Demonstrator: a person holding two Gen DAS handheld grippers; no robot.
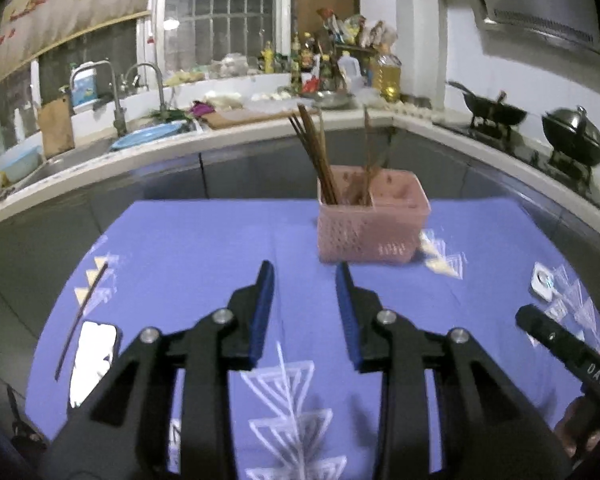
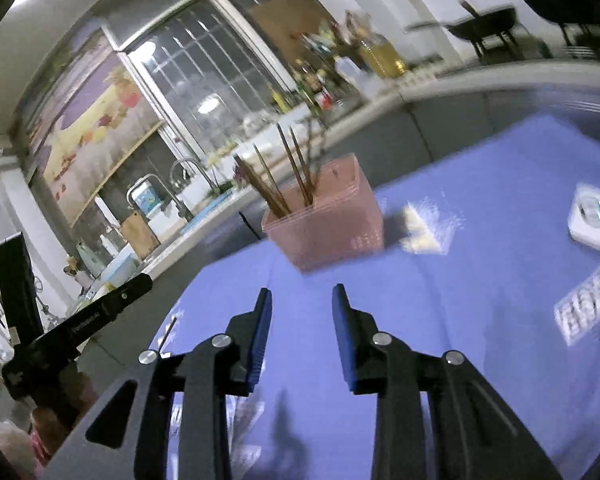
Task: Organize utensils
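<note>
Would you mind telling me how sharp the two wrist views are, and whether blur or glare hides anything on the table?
Left wrist view: mostly sharp, the pink basket slightly soft, glare whiting out the phone screen beside the loose chopstick. Right wrist view: tilted and motion-smeared, basket and white device blurred, though the right tongs stay crisp.

Purple-clothed table [image 1: 204, 240] — pink basket [image 1: 370, 226], lone chopstick [image 1: 82, 316], phone [image 1: 94, 362].

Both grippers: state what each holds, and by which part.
Nothing is held. The left gripper and right gripper are open and empty above the purple tablecloth.
</note>
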